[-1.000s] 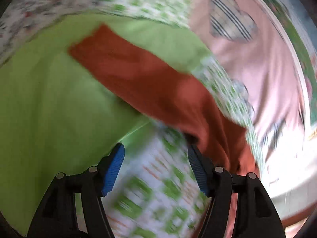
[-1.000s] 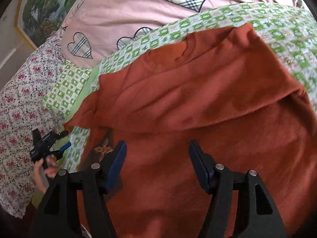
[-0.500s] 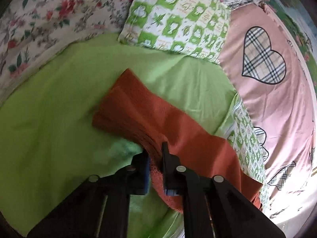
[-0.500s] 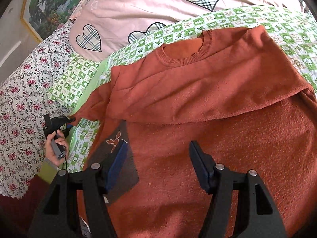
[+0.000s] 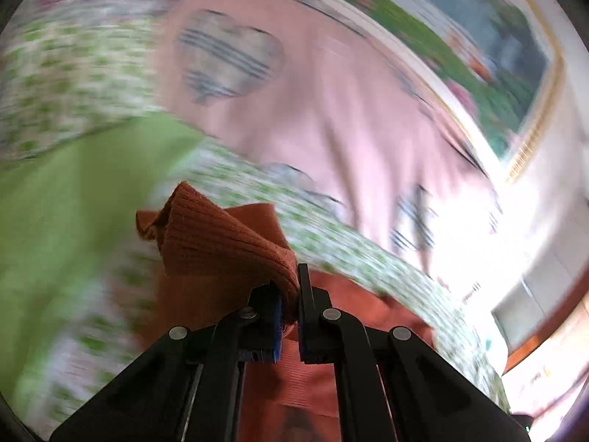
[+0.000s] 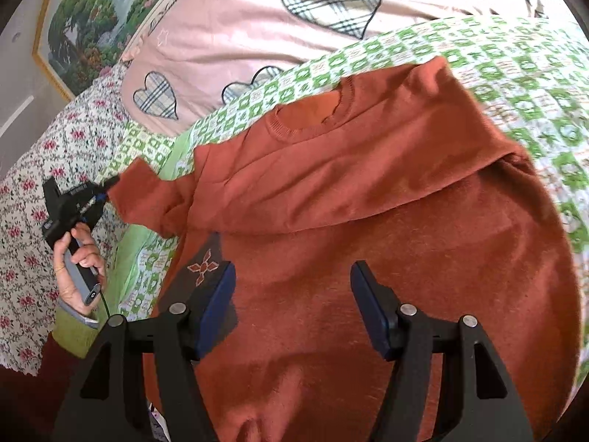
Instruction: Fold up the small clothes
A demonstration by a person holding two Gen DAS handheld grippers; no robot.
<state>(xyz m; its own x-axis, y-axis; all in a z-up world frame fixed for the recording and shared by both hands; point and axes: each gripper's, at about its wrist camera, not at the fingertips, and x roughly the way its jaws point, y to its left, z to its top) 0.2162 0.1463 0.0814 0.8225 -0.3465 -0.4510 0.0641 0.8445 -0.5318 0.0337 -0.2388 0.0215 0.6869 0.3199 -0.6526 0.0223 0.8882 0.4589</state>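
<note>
Left gripper (image 5: 290, 305) pinches the sweater (image 6: 368, 221) cuff; only the right view shows its neckline; right gripper (image 6: 291, 305) gapes wide.

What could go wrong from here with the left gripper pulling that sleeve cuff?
1. The left gripper is shut on only the edge of the cuff, so the knit could slip out mid-fold.
2. The right gripper hangs open above the sweater and pins nothing, so pulling the sleeve may drag the body askew.
3. The left view is motion-blurred; a fast swing could land the sleeve crooked or bunched.
</note>
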